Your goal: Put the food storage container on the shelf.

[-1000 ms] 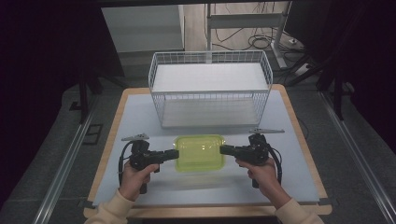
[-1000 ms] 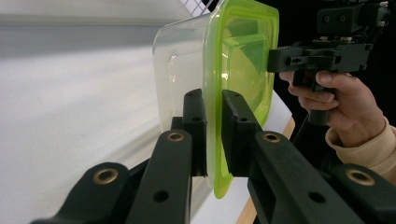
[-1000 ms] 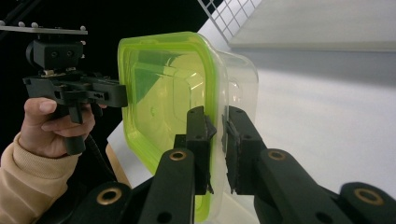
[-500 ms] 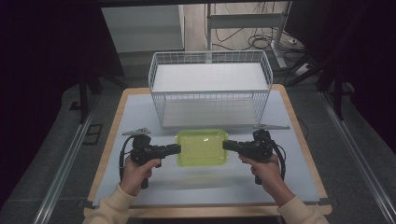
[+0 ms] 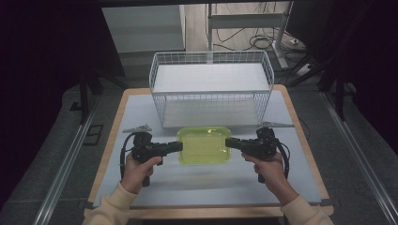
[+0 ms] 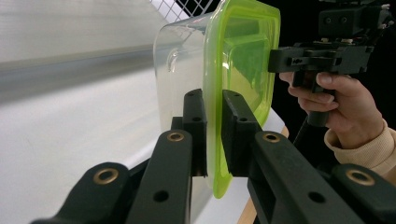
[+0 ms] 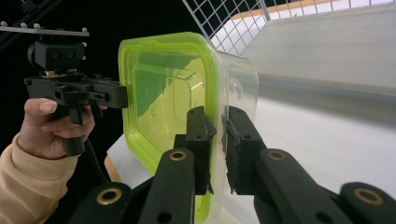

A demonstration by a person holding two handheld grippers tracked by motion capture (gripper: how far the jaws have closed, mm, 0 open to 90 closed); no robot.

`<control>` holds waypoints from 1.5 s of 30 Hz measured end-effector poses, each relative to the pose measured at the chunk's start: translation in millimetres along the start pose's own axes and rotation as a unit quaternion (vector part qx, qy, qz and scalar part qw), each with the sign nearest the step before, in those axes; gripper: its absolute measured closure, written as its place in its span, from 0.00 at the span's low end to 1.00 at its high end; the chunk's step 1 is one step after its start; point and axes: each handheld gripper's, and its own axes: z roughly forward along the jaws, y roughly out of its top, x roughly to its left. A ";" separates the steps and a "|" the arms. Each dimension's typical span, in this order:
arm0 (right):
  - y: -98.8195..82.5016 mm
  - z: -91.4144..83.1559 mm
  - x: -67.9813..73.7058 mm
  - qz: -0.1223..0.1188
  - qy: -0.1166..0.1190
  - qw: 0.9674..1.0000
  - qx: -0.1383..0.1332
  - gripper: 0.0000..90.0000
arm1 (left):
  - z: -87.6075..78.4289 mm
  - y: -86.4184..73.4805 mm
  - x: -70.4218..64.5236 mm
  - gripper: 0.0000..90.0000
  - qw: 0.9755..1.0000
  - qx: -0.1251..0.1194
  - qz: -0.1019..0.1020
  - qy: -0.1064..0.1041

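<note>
A clear tub with a yellow-green lid (image 5: 204,144) sits level between both grippers, just in front of the wire basket. My left gripper (image 5: 178,146) is shut on the lid's left rim. In the left gripper view the two jaws (image 6: 214,135) pinch the green rim, with the clear body (image 6: 182,70) to their left. My right gripper (image 5: 229,141) is shut on the opposite rim. In the right gripper view the jaws (image 7: 217,140) clamp the lid's edge (image 7: 163,88), and the left gripper (image 7: 121,95) holds the far side. A hand grips each handle.
A white wire basket (image 5: 211,89) stands at the back of the white table top (image 5: 206,187), its front wall close behind the tub. The wooden table edge (image 5: 300,136) runs along the right. Cables and dark stands lie on the floor beyond.
Both grippers have carried the tub a little away from the person, toward the basket, keeping it level.
</note>
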 end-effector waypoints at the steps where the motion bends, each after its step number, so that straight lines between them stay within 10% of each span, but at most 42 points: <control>1: 1.1 -0.5 0.5 0.000 -0.001 1.000 -0.001 0.90 | 0.1 1.2 -0.1 0.91 1.000 0.000 0.003 0.001; 45: 67.1 -14.8 17.7 -0.033 -0.019 0.999 -0.032 0.90 | -6.3 71.7 -16.1 0.91 0.999 -0.017 0.029 0.004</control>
